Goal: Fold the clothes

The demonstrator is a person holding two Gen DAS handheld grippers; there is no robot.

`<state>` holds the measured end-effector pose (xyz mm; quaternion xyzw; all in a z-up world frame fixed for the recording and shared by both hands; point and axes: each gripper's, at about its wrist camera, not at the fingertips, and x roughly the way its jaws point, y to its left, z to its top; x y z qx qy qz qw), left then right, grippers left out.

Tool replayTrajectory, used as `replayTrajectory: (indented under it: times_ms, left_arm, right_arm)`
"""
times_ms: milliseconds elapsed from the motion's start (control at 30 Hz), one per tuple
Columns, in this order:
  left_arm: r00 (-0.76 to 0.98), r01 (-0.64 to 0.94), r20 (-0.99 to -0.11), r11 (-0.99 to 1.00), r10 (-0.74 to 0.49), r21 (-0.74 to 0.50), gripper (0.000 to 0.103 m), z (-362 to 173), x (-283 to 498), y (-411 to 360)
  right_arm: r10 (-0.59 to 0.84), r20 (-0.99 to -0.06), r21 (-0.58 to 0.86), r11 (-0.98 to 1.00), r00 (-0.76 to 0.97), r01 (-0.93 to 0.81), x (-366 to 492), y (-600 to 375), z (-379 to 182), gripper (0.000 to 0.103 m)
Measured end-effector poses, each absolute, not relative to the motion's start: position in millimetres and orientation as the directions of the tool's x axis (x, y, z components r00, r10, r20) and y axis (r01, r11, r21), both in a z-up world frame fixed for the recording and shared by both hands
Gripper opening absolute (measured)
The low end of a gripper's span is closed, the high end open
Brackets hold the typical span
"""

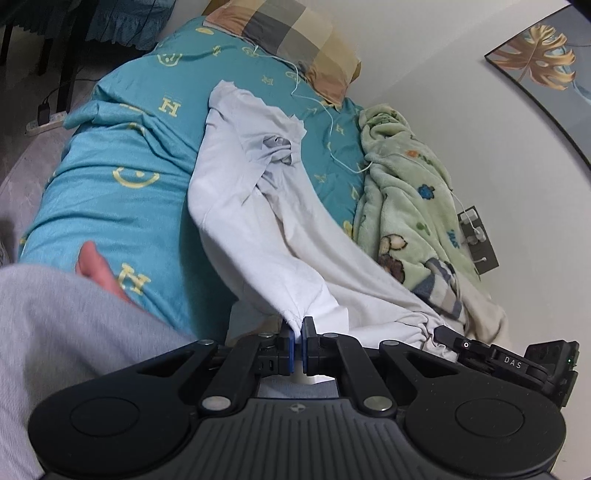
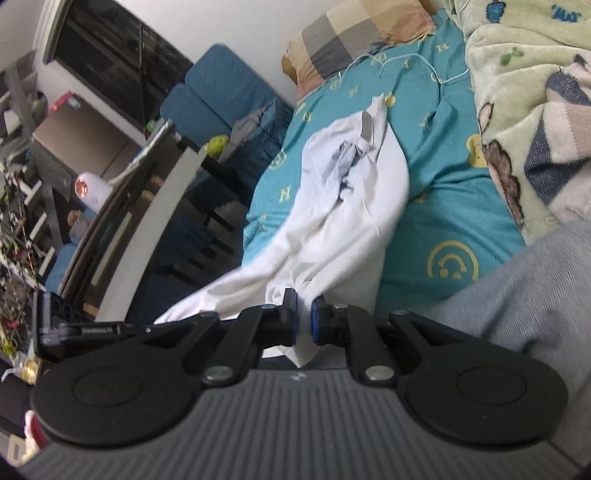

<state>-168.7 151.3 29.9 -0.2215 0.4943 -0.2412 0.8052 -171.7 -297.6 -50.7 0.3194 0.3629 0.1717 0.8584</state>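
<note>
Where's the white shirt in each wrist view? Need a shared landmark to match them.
Left wrist: white shirt runs from upper centre down to the left gripper, shut on its near edge.
Right wrist: the shirt lies in the centre, trailing down to the right gripper, shut on its edge.
Shared landmark: checked pillow, at the top of both views, beyond the shirt.

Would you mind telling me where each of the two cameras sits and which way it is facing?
Left wrist: on the left gripper, looking up the bed toward the pillow; a grey-clad leg shows, and the right gripper beside it.
Right wrist: on the right gripper, facing the same pillow; a grey-clad leg shows, and the left gripper.
Shared: the white garment, pinched by both, and the green blanket.
</note>
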Motion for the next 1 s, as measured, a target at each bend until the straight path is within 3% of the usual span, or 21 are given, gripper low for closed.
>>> replayTrajectory:
  times_ms: [333, 633, 1000]
  left_arm:
    - [0.441, 0.162, -0.688, 0.805, -0.576, -0.570, 0.004, 41.7, -111.9, 134.2]
    - [0.539, 0.130, -0.606, 0.769, -0.585, -0.626, 0.004, 54.0, -43.3, 138.5]
    - [0.623, 0.087, -0.588, 0.793, -0.516, -0.603, 0.004, 14.8, 78.9, 121.1]
  right_arm:
    - [0.508, -0.383, 0.761, 0.647, 0.772, -0.049, -137.7, -302.5, -59.1, 0.011]
    - [0.463, -0.333, 0.774, 0.632, 0.822, -0.043, -80.3, -325.5, -48.0, 0.011]
    - [0.377, -0.376, 0.720, 0.694, 0.846, 0.010, 48.5, -323.1, -62.8, 0.011]
